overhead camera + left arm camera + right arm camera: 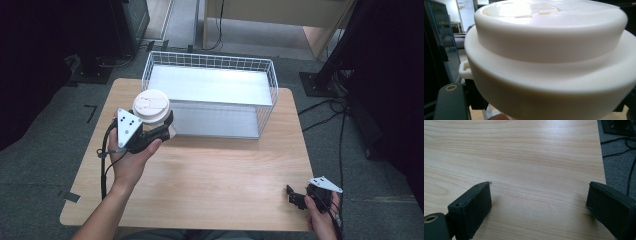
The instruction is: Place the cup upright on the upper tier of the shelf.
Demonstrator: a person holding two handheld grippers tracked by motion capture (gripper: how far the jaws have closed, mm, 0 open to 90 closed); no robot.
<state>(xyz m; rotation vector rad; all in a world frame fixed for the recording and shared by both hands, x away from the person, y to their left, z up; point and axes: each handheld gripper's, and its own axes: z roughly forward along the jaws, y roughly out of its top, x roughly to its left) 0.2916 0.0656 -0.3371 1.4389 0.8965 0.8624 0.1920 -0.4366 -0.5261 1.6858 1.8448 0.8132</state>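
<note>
L gripper (159, 131) closed on a lidded paper cup (152, 106), fingers clamped round the cup body just under the lid; cup upright, held above the counter (220, 170) nr its far-left corner, just beside the L front corner of the wire basket (210, 95). Can't tell if cup base touches the counter. Grey three-cornered plate on top of the gripper, cable trailing down past the person's L hand (130, 160) & forearm.

Left gripper view: cup lid (549, 50) v. close to lens, cream-white plastic, raised centre w/ stepped rim, small tab sticking out at its L side. One dark finger (450, 102) visible low L, pressed against the cup side. No brand, print or writing readable on lid or cup in any view.

Basket: white wire, rectangular, sits along the far edge of the counter, centre-to-R; pale flat liner inside. No label seen.

R gripper (300, 196) at the near-right corner of the counter, held in the person's R hand (322, 215), well apart from cup & basket. Right gripper view: fingers (472, 207) spread wide, nothing between them, bare light woodgrain counter below; counter's edge and grey floor w/ black cables at the view's R.

Floor round the counter: grey carpet, dark tape marks by the L side.
</note>
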